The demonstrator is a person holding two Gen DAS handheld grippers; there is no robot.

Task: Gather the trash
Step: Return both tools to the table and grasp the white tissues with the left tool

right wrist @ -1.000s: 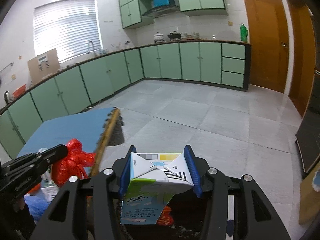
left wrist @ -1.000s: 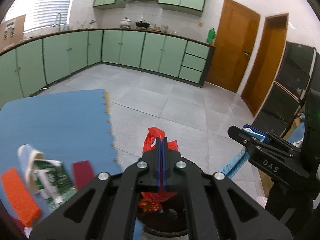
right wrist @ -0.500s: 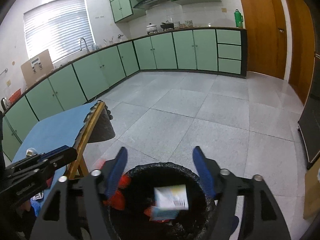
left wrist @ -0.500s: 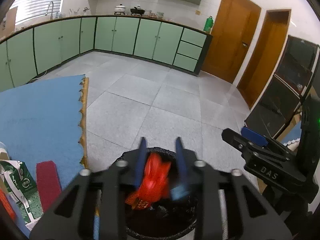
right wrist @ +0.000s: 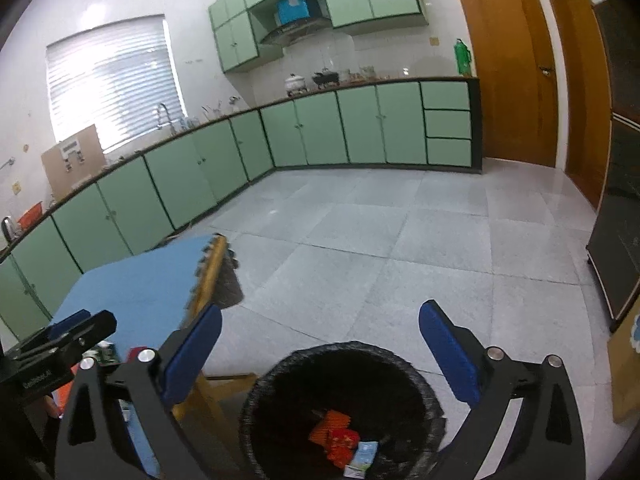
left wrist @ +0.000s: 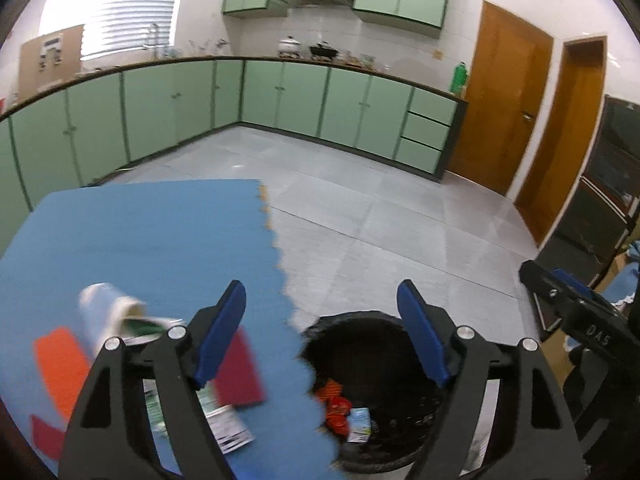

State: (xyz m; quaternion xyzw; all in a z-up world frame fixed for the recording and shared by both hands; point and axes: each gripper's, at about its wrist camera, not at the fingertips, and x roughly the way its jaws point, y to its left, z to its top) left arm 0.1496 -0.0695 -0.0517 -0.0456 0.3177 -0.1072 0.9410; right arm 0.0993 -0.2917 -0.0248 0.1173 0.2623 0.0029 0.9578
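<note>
A black-lined trash bin (left wrist: 362,322) (right wrist: 276,372) stands on the floor beside the blue table. Red wrapper trash (left wrist: 336,410) (right wrist: 338,438) and a small carton (left wrist: 359,424) (right wrist: 362,456) lie inside it. My left gripper (left wrist: 322,336) is open and empty above the table edge and the bin. My right gripper (right wrist: 320,356) is open and empty above the bin. On the table lie a white paper cup (left wrist: 100,312), a green-white carton (left wrist: 224,424), an orange piece (left wrist: 60,364) and a dark red piece (left wrist: 240,368).
The blue mat-covered table (left wrist: 140,240) (right wrist: 140,288) has a jagged edge next to the bin. Grey tiled floor (left wrist: 380,220) stretches to green cabinets (left wrist: 280,96). Wooden doors (left wrist: 504,100) stand at the right. The right gripper shows in the left wrist view (left wrist: 568,312).
Both grippers opened; the red wrapper and the carton dropped into the bin. Both grippers then rose and opened wider.
</note>
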